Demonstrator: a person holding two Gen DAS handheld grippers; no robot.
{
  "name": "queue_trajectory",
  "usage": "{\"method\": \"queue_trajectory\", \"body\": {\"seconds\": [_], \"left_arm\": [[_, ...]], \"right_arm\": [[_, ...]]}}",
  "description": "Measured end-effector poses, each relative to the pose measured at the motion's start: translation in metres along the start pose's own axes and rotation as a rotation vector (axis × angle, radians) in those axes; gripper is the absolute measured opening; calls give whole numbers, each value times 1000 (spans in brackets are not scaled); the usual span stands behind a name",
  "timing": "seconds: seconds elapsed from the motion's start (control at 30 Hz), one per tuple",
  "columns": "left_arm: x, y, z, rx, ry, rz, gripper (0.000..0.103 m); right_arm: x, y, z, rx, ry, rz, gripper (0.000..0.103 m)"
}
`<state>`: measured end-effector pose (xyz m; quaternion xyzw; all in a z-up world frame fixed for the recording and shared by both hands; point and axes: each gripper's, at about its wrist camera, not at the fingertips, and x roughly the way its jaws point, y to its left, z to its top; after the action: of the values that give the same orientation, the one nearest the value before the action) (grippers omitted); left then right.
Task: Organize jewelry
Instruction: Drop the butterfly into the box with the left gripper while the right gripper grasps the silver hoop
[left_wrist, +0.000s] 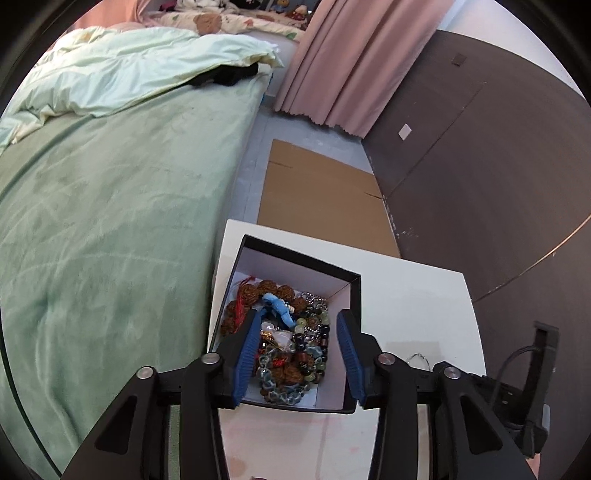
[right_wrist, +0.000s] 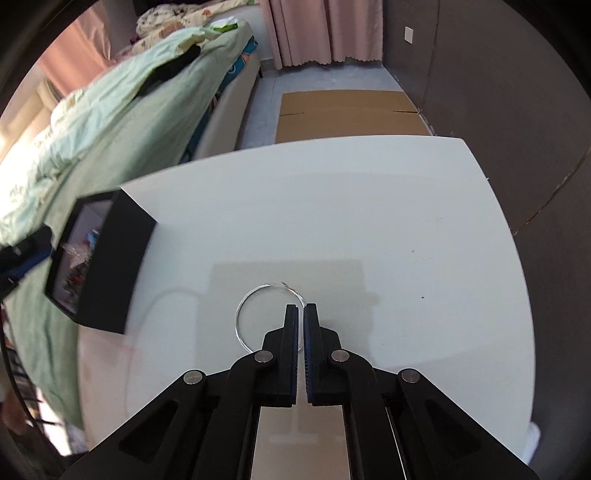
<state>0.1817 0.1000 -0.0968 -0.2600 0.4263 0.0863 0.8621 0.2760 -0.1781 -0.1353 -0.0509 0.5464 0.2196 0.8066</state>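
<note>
Two grippers angled steeply down: left gripper (left_wrist: 299, 325) half-open above beaded jewelry (left_wrist: 291, 347) in black box (left_wrist: 295, 254), lower centre; right gripper (right_wrist: 301, 308) pinched onto thin silver bangle (right_wrist: 243, 306) on white table (right_wrist: 332, 206), centre.

Soft daylight fills both views, brightest at the upper left. The table (right_wrist: 332, 206) shows mild glare. Fisheye bends edges into dark corners. The box (right_wrist: 107, 258) and bed (right_wrist: 92, 140) smear with motion blur.
</note>
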Motion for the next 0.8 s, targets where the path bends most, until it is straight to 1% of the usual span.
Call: {"method": "queue_trajectory", "body": {"seconds": [0.03,0.07,0.1,0.2,0.33,0.37,0.4,0.47,0.7,0.73,0.77,0.8], "left_arm": [[0,1,0,-3,0,-3,60],[-1,2,-1,-4,-2,-7,73],[-3,2,-1,-7,-6,-13,81],[-7,4,0,-14,-17,-24,81],[-5,5,1,-9,-1,-38,84],[-6,5,1,-5,0,-40,88],[-7,5,2,-1,-3,-42,94],[-10,6,3,0,-11,-51,98],[-18,14,6,-24,-29,-59,98],[-18,15,6,-28,-30,-58,98],[-18,15,7,-30,-31,-57,98],[-19,16,7,-32,-32,-57,98]], "right_arm": [[-2,0,1,9,-8,8,4],[-4,-1,1,18,-17,18,4],[-7,-1,2,28,-22,31,3],[-7,0,7,33,-28,36,3],[7,1,13,15,20,-18,4],[10,1,14,16,37,-22,6],[14,-1,14,18,50,-25,13],[18,-2,15,21,46,-36,24],[24,3,22,-5,27,-66,23],[25,4,21,-8,27,-72,20],[24,5,21,-10,32,-66,7],[25,6,21,-11,39,-61,5]]}}
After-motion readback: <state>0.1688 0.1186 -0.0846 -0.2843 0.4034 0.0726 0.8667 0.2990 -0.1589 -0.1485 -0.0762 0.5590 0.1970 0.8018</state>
